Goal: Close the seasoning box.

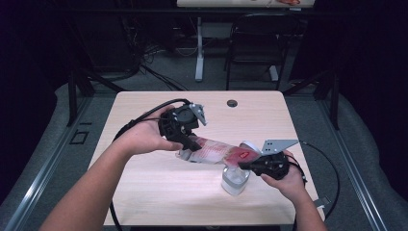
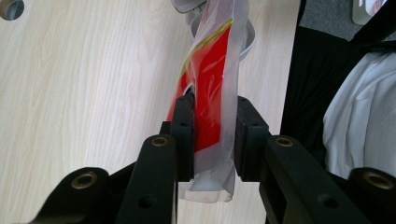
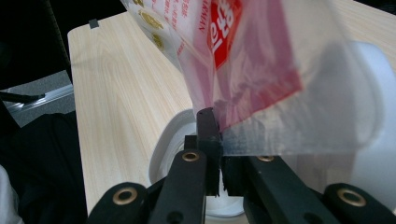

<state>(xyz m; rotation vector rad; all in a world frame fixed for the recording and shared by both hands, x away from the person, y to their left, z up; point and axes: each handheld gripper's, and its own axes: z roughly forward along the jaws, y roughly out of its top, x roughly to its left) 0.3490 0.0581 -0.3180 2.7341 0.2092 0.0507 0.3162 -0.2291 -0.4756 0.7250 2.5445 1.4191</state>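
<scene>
Pale wood table, dark room beyond. Red-and-clear plastic bag stretched between left gripper and right gripper, fingers clenched on opposite ends, likely to tip contents into white container below.

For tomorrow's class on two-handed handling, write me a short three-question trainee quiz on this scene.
1. True or false: both tongs grip the same plastic bag.
2. What stands under the bag's end at the right tongs? A) clear container B) plate C) book
3. What colour is the bag's print?

Key: 1 true; the left tongs clamp its other end. 2 A, the clear container on the table. 3 red.
</scene>
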